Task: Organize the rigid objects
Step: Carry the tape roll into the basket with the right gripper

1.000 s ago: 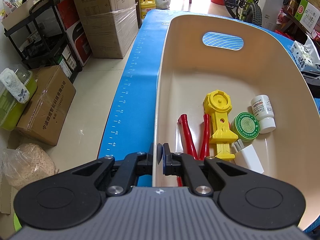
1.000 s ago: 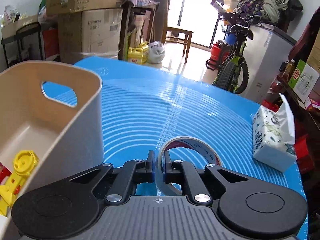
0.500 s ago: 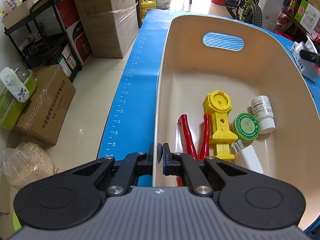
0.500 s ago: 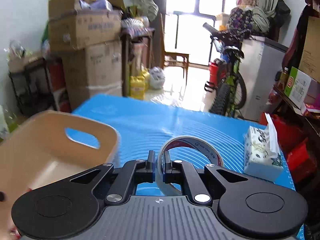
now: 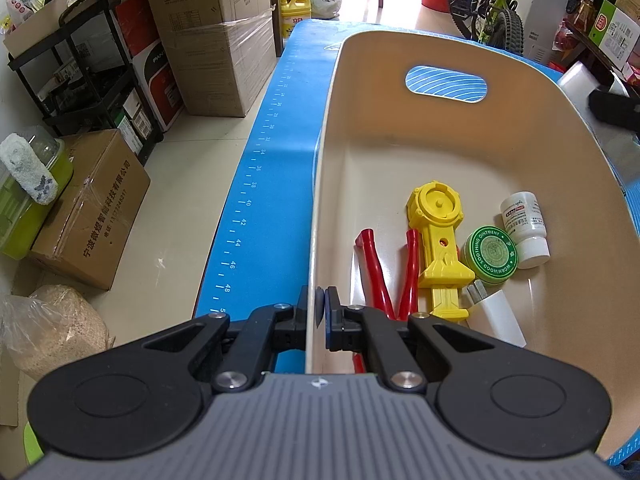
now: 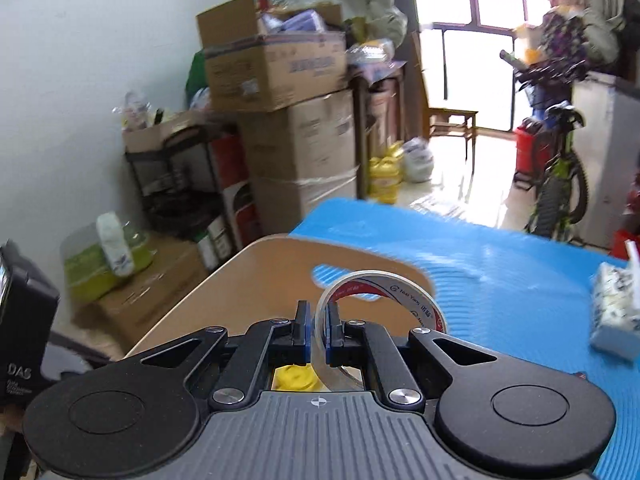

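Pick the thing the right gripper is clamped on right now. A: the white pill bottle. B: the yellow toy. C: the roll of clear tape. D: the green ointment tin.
C: the right gripper has its jaws closed on the band of the roll of clear tape, held above the beige bin.

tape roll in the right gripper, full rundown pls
The clear tape roll is a thin ring with a red and white printed core bearing small lettering. It stands on edge, its near wall pinched by the shut right gripper. It hangs in the air above the beige plastic bin, touching nothing else.
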Available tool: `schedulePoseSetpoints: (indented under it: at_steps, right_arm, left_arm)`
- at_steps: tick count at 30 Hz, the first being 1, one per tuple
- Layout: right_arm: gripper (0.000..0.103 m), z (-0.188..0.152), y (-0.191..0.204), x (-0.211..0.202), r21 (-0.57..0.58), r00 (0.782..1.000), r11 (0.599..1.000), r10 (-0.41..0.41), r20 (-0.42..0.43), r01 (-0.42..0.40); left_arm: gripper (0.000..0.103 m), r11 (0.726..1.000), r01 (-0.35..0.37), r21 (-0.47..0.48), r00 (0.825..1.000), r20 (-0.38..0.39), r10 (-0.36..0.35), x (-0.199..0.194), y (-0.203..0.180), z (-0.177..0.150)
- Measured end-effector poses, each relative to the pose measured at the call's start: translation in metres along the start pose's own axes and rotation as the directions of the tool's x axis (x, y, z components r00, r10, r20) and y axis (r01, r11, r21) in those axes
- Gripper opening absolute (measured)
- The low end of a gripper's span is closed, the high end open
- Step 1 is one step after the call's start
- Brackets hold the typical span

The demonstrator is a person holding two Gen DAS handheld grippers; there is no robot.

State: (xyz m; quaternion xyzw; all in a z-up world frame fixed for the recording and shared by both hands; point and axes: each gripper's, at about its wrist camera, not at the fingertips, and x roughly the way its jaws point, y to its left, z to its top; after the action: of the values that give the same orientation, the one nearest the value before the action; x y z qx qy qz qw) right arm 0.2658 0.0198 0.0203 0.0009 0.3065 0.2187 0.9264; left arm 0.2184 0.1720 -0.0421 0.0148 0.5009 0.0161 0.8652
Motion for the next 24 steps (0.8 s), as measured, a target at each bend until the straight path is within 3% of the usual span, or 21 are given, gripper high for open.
schedulePoseSetpoints:
  at_steps: [7, 14, 24]
  right_arm:
    - [0.018, -0.016, 0.022, 0.026, -0.014, 0.992, 0.999, 0.046, -0.116, -0.048]
    - [0.018, -0.034, 0.035, 0.048, -0.037, 0.967, 0.997, 0.061, -0.245, -0.072]
    - [0.021, -0.047, 0.040, 0.060, -0.040, 0.943, 0.996, 0.065, -0.328, -0.082]
  left_arm:
    - [0.006, 1.000, -0.001, 0.000, 1.000, 0.000, 0.001, 0.000, 0.000, 0.000]
    - [0.006, 1.000, -0.001, 0.001, 1.000, 0.000, 0.001, 0.000, 0.000, 0.000]
    - [0.006, 1.000, -0.001, 0.001, 1.000, 0.000, 0.001, 0.000, 0.000, 0.000]
